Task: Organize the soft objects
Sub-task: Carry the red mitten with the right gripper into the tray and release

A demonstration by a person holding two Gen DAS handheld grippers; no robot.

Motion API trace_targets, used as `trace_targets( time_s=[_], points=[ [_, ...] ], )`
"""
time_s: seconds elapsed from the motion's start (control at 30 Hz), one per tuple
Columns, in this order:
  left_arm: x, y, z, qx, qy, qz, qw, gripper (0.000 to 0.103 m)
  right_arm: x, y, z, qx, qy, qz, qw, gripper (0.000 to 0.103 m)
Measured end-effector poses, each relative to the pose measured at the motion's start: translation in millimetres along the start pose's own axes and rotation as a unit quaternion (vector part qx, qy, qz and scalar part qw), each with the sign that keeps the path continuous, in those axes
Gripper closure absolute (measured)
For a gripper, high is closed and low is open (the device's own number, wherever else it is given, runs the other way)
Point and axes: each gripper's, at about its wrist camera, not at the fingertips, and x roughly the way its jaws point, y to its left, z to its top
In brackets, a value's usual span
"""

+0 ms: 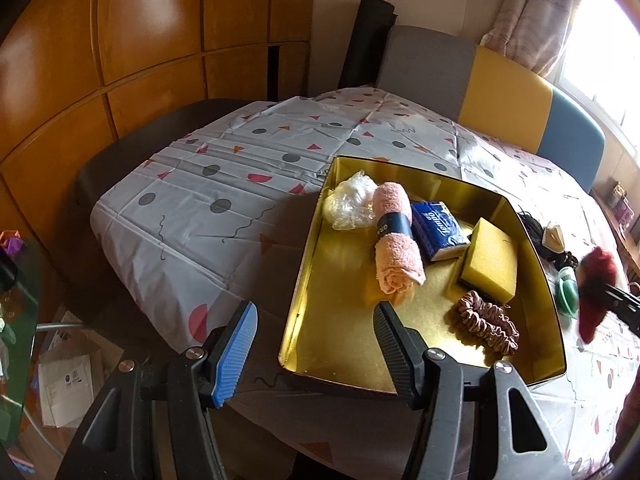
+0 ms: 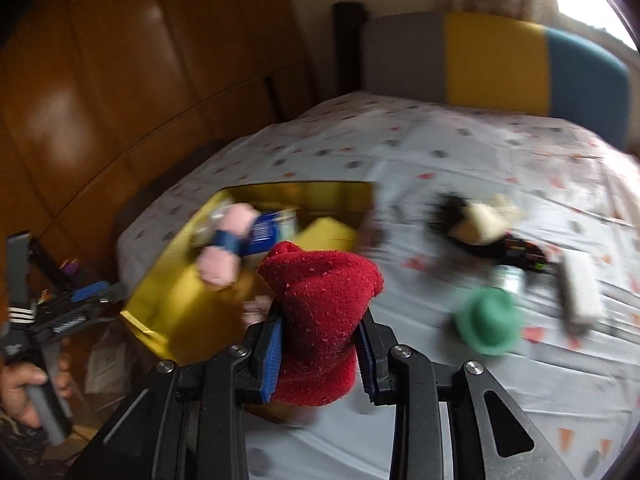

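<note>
Our right gripper (image 2: 320, 344) clamps the red fleece cloth (image 2: 320, 320). The gold tin (image 2: 160, 312) lies far-left. Our left gripper (image 1: 316, 320) gapes empty.

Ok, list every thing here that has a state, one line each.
Gold rectangular tin tray: open, partly filled.
Pink rolled towel: rolled, banded, lying in the tray.
Blue tissue pack: in the tray, looks sealed.
Yellow sponge: in the tray.
Brown satin scrunchie: in the tray.
Red fleecy sock: clamped, off the table.
Right gripper: shut on the sock.
Left gripper: open, empty.
</note>
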Motion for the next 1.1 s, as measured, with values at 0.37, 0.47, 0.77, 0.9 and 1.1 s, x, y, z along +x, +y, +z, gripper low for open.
trace_targets(
  time_s=[0.37,0.47,0.77,0.9,1.1],
  points=[
    [1.8,24.8,-5.6,-0.024,0.007,0.012,0.9996,0.042,118.7,86.6,12.7,-0.031,0.143,0.053,0.988,0.069],
    [4.8,28.7,-6.8,-0.028,0.012,0.013,0.9995,0.042,138.2,83.2,11.5,-0.021,0.159,0.039,0.986,0.053],
    [4.2,22.8,-7.6,-0.02,0.009,0.011,0.9997,0.04,108.8,80.6,3.7,-0.051,0.087,0.027,0.995,0.0],
    [0.1,16.2,-6.7,-0.01,0.006,0.006,0.9999,0.04,79.7,88.6,1.1,-0.092,0.028,-0.017,0.995,0.0],
    [-6.2,4.4,-4.3,0.006,0.0,0.003,1.0,0.039,25.0,89.2,-1.3,-0.131,-0.086,-0.108,0.982,0.0]
  ],
)
